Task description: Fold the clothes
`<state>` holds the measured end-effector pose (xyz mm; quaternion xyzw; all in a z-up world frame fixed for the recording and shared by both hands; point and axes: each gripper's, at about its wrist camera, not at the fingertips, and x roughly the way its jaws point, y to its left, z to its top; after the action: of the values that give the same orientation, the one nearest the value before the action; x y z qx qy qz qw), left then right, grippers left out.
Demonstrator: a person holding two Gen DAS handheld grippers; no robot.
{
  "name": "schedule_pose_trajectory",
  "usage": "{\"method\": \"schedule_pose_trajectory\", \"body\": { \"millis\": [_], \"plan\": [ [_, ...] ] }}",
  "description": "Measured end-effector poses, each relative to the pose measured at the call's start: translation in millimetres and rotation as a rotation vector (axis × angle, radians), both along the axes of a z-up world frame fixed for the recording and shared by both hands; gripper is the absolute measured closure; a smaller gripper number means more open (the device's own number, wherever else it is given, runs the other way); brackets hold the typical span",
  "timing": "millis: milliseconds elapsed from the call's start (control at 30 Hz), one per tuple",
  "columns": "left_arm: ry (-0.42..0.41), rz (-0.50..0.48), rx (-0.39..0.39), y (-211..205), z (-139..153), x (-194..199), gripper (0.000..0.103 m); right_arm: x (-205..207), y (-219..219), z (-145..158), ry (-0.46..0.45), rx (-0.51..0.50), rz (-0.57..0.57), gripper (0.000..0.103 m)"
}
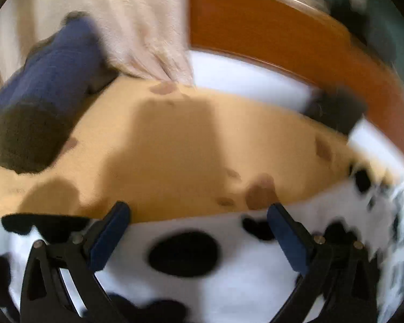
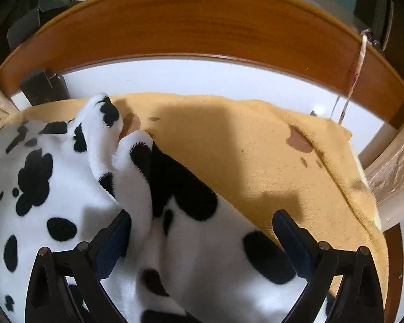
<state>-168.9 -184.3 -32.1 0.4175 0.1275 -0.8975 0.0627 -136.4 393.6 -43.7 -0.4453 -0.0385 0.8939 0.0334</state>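
Both grippers are hanging spread over the spotted fleece garment (image 2: 67, 188), pinching nothing: the left gripper (image 1: 199, 212), the right gripper (image 2: 202, 220). The garment is lying on a tan blanket (image 2: 242, 148).

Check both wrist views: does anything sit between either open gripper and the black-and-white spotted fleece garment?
Nothing visible does. The black-and-white spotted fleece garment lies directly between the open fingers of the left gripper and the right gripper, spread over a tan fleece blanket.

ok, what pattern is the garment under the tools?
White fleece with black cow-style spots, lying on a tan blanket. Right wrist view shows it best.
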Motion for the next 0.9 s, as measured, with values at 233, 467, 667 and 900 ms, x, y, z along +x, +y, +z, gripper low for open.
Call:
{"method": "schedule_pose_trajectory", "body": {
  "millis": [233,467,667,900],
  "plan": [
    [-0.060,0.047,-0.152,-13.1,-4.1,-0.8,0.001,11.7,14.2,8.4,0.049,-0.112,-0.015,0.001],
    [0.093,-0.198,-0.101,73.2,44.5,7.9,0.001,5.3,27.2,25.5,0.067,-0.005,-0.109,0.001],
    [0.069,-0.505,-0.014,184.9,40.3,-4.1,0.001,-23.7,16.8,8.8,-0.029,0.063,-0.079,0.001],
    [0.008,-0.322,-0.037,158.6,-0.5,-25.6,0.000,-7.1,17.9,16.6,0.022,0.027,-0.002,0.001]
  ]
}}
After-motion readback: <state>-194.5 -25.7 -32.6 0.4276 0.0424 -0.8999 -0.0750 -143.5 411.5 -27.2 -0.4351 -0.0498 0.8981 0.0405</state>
